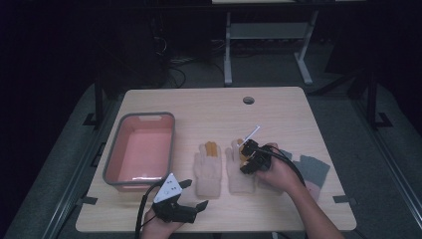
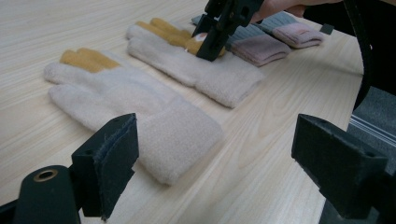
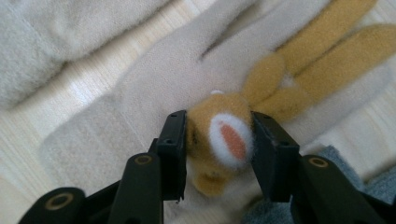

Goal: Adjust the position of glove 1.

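Two cream gloves with tan fingers lie flat side by side mid-table: the left glove [image 1: 208, 167] [image 2: 130, 102] and the right glove [image 1: 238, 172] [image 2: 205, 70] [image 3: 154, 79]. My right gripper [image 1: 249, 157] [image 2: 212, 46] [image 3: 218, 142] points down at the right glove's finger end. Its pads press on both sides of a tan plush lump [image 3: 205, 119] with a white and orange patch, which sits on that glove. My left gripper [image 1: 194, 194] [image 2: 224, 158] rests near the table's front edge, open, aimed at the left glove's cuff, with nothing between its jaws.
A pink bin with a grey rim [image 1: 144, 115] stands at the table's left. Grey and pink knitted pieces [image 1: 311, 169] [image 2: 261, 44] lie right of the gloves, under the person's right hand. A cable hole [image 1: 248, 100] is near the far edge.
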`<state>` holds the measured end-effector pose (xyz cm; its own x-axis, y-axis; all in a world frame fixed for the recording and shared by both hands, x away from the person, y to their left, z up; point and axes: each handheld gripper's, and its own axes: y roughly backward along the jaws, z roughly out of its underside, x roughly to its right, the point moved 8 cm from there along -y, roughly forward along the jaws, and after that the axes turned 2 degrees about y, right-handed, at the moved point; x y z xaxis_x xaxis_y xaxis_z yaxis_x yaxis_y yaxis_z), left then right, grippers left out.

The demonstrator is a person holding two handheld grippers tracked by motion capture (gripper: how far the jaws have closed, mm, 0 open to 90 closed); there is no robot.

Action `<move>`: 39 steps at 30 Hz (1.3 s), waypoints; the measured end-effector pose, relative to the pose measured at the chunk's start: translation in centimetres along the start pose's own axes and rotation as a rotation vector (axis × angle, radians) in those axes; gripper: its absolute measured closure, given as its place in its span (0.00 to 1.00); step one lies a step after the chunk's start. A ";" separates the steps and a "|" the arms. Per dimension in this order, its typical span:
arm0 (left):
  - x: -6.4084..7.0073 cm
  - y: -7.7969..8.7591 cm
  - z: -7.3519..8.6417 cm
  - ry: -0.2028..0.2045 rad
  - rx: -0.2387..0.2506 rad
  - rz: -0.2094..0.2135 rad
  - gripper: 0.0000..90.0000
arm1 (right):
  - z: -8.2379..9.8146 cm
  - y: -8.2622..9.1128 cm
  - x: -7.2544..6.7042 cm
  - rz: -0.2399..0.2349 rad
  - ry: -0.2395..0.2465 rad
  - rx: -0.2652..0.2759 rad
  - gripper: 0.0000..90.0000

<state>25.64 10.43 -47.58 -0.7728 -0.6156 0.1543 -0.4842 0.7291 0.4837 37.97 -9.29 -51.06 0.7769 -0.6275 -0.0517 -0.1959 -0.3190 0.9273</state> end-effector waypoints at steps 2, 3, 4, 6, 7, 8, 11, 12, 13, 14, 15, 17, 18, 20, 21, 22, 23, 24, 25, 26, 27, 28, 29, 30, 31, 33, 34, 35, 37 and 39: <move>0.0 0.0 0.0 0.000 0.001 0.000 0.16 | 0.0 0.2 0.0 -0.001 -0.002 0.001 0.68; 0.0 0.0 0.0 0.000 0.001 0.000 0.16 | 0.0 0.2 0.0 -0.001 -0.002 0.002 0.68; 0.0 0.1 -0.1 -0.002 -0.002 0.000 0.16 | 0.0 0.3 -0.1 -0.002 -0.001 0.004 0.68; 0.0 0.1 -0.1 -0.002 -0.002 -0.002 0.16 | -0.1 0.5 -0.1 -0.002 -0.001 0.011 0.68; 0.0 0.1 -0.1 -0.001 0.001 -0.003 0.16 | -0.1 0.7 -0.2 -0.007 -0.001 0.015 0.69; -0.1 0.1 -0.1 0.001 0.002 -0.003 0.16 | -0.1 0.8 -0.2 -0.009 -0.001 0.017 0.69; -0.1 0.2 -0.1 0.005 0.003 -0.006 0.16 | -0.4 1.4 -0.3 -0.014 0.000 0.034 0.69; -0.2 0.3 -0.1 0.003 0.005 -0.007 0.16 | -0.5 1.7 -0.3 -0.011 0.006 0.036 0.69; -0.2 0.3 -0.2 0.002 0.006 -0.006 0.16 | -0.6 2.0 -0.4 -0.010 0.008 0.040 0.69; -0.1 0.3 -0.2 0.003 0.008 -0.007 0.16 | -0.7 2.2 -0.4 -0.012 0.006 0.047 0.69; -0.2 0.4 -0.3 0.001 0.010 -0.008 0.16 | -0.7 2.5 -0.5 -0.017 0.003 0.054 0.69; -0.1 0.4 -0.3 0.006 0.012 -0.008 0.16 | -0.8 3.0 -0.6 -0.013 0.008 0.055 0.69; -0.2 0.4 -0.3 0.007 0.011 -0.010 0.16 | -0.8 3.1 -0.6 -0.013 0.008 0.057 0.69; -0.2 0.5 -0.3 -0.001 0.010 -0.011 0.16 | -0.9 3.6 -0.6 -0.016 0.015 0.060 0.69; -0.2 0.6 -0.3 -0.001 0.008 -0.012 0.16 | -0.9 3.9 -0.7 -0.015 0.016 0.061 0.69; -0.2 0.6 -0.3 -0.003 0.009 -0.013 0.16 | -1.0 4.1 -0.7 -0.013 0.020 0.067 0.69; -0.2 0.7 -0.3 -0.003 0.008 -0.015 0.16 | -1.1 4.3 -0.8 -0.013 0.020 0.073 0.69; -0.1 0.7 -0.4 -0.001 0.015 -0.016 0.16 | -1.2 4.8 -0.9 -0.012 0.024 0.080 0.69; -0.2 0.7 -0.4 -0.003 0.014 -0.017 0.16 | -1.2 4.8 -0.9 -0.012 0.024 0.080 0.69; -0.1 0.7 -0.4 0.003 0.019 -0.016 0.16 | -1.2 4.9 -1.0 -0.010 0.027 0.081 0.69; -0.1 0.7 -0.4 0.004 0.019 -0.016 0.16 | -1.4 5.4 -1.2 -0.006 0.041 0.087 0.69; -0.1 0.8 -0.4 0.004 0.018 -0.017 0.16 | -1.6 5.6 -1.3 -0.008 0.041 0.092 0.69; -0.1 0.8 -0.4 0.001 0.016 -0.018 0.16 | -1.6 5.6 -1.3 -0.008 0.041 0.092 0.69; -0.1 0.9 -0.4 -0.006 0.013 -0.018 0.16 | -1.8 5.9 -1.4 -0.003 0.050 0.098 0.69; -0.1 0.9 -0.5 -0.003 0.019 -0.017 0.16 | -2.0 6.1 -1.6 -0.007 0.050 0.108 0.69; 0.0 0.9 -0.6 -0.003 0.029 -0.018 0.16 | -2.5 6.5 -1.9 -0.012 0.060 0.117 0.69; 0.0 1.0 -0.6 -0.001 0.033 -0.016 0.16 | -2.8 6.6 -2.2 -0.013 0.065 0.119 0.69; 0.0 1.0 -0.6 0.001 0.033 -0.016 0.16 | -3.1 6.7 -2.5 -0.020 0.073 0.120 0.69; 0.1 1.0 -0.6 0.006 0.036 -0.015 0.16 | -3.7 6.8 -2.9 -0.025 0.083 0.130 0.69; 0.1 1.1 -0.6 0.004 0.036 -0.017 0.16 | -4.3 6.7 -3.3 -0.034 0.092 0.137 0.69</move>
<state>25.31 10.97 -46.49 -0.7624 -0.6295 0.1499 -0.5120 0.7285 0.4552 36.65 -6.29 -43.06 0.8349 -0.5489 -0.0420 -0.2437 -0.4369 0.8659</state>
